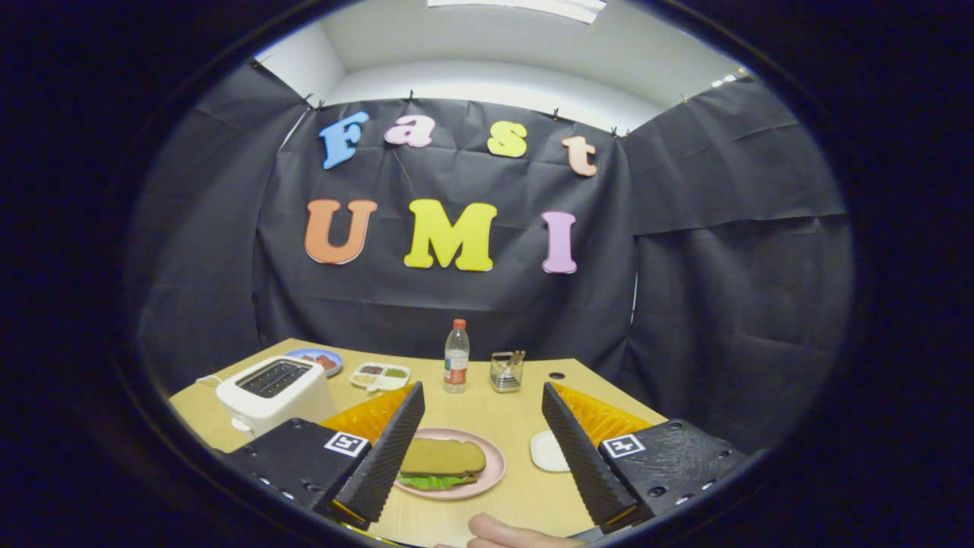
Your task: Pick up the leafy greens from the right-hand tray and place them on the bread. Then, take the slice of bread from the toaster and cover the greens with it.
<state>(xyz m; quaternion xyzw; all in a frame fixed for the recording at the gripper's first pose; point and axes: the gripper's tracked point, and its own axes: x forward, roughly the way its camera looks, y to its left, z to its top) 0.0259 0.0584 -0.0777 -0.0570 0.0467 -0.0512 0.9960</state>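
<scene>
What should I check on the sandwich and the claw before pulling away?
1. Top bread slice covers the greens: ok, green edge peeks out below.
2. Sandwich sits on the pink plate: ok.
3. Claw open and holding nothing: ok.
4. Toaster slots free of bread: cannot tell.
5. Small white tray by the plate free of greens: ok.
6. Bottom slice under the greens: cannot tell.

Green leafy layer mostly hidden under brown bread slice, pink round plate partly behind a gripper finger, small white dish half hidden lower right, compartment tray contents too small to tell, gripper fingers apart, empty.
</scene>
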